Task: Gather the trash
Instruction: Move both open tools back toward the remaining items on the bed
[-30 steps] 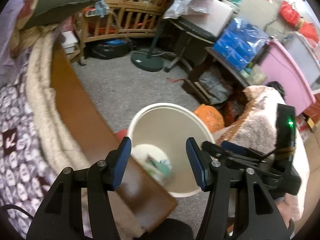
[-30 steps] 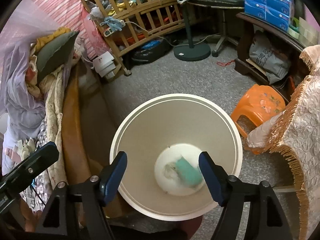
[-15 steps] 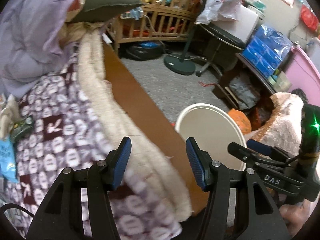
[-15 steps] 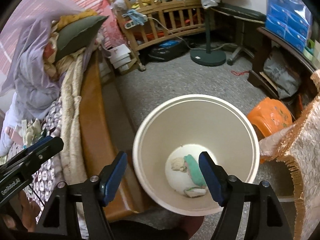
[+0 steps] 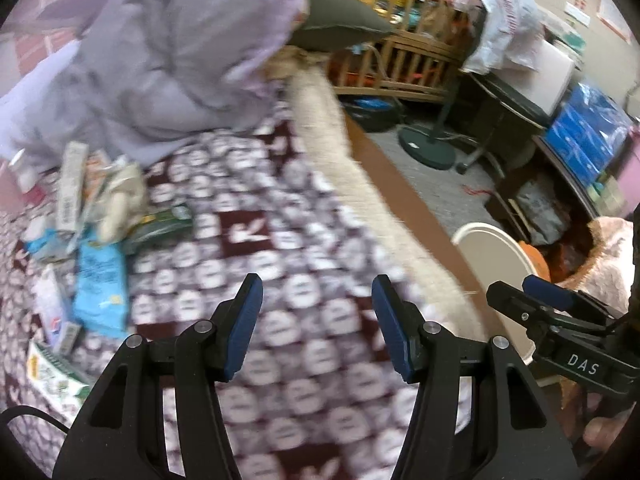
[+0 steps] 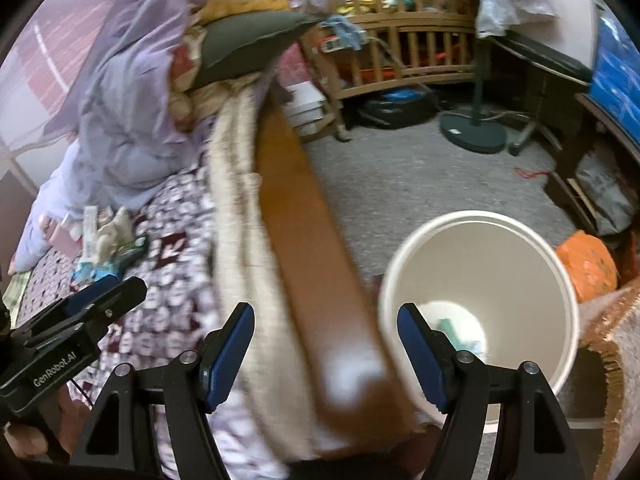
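Note:
A white bin (image 6: pixel 480 264) stands on the floor beside the bed, with green and pale trash (image 6: pixel 452 330) at its bottom; it also shows in the left wrist view (image 5: pixel 492 256). Several wrappers and packets lie on the patterned bedspread, among them a blue packet (image 5: pixel 100 280), a dark green wrapper (image 5: pixel 164 222) and a crumpled beige piece (image 5: pixel 120 200). My left gripper (image 5: pixel 316 324) is open and empty above the bedspread, right of the pile. My right gripper (image 6: pixel 326 352) is open and empty over the bed's wooden edge (image 6: pixel 316 280), left of the bin.
A lilac quilt (image 5: pixel 168 48) and grey pillow (image 5: pixel 340 20) lie at the bed's head. A wooden crib (image 6: pixel 400 40), fan stand (image 6: pixel 472 136), orange stool (image 6: pixel 586 264) and a cloth-covered table (image 6: pixel 616 360) ring the grey floor.
Both grippers have swung left, away from the bin and toward the bed. The left one now faces the pile of wrappers; the bin has slid to the right of both views.

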{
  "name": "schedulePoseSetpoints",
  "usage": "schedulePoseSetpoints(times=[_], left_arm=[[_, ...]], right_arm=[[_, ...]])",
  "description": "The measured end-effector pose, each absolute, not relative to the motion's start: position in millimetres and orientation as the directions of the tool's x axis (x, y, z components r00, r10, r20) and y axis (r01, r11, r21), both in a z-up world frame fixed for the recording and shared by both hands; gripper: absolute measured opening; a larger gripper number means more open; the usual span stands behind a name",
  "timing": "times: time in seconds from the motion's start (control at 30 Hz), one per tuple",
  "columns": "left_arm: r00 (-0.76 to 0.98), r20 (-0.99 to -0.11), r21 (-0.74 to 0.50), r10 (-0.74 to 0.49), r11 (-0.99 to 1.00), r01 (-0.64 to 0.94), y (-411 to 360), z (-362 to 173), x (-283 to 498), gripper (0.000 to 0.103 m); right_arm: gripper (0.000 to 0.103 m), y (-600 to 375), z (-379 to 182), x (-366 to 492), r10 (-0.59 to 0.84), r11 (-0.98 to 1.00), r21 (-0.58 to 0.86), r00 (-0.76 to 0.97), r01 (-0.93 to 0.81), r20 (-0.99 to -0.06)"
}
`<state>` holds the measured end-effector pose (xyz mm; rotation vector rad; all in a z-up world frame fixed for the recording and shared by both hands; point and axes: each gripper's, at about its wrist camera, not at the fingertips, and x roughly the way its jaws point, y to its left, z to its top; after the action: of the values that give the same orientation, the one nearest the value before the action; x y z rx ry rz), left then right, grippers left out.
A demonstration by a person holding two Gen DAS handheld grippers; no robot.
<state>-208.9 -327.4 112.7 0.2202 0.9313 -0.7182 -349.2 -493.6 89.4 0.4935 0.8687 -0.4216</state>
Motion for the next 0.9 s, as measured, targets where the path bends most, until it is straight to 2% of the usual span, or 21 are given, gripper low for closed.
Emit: schedulePoseSetpoints(times=[0.53,0.9], left_arm=[[0.489,-0.823,-0.064,-0.29,0.902,0.428,-199.5,104.8,-145.8,0.055],[0.472,-0.852,-0.077,-0.227,0.946,0.316,-134.2,88.7,-111.9,0.055]], right_arm=[[0.072,-395.1,82.7,-257.1,0.01,0.904,0.258,0.586,0.34,-0.81],[0.072,-356.5,75.3,-210.1,0.082,0.93,0.272,0.579,0.249,-0.811]])
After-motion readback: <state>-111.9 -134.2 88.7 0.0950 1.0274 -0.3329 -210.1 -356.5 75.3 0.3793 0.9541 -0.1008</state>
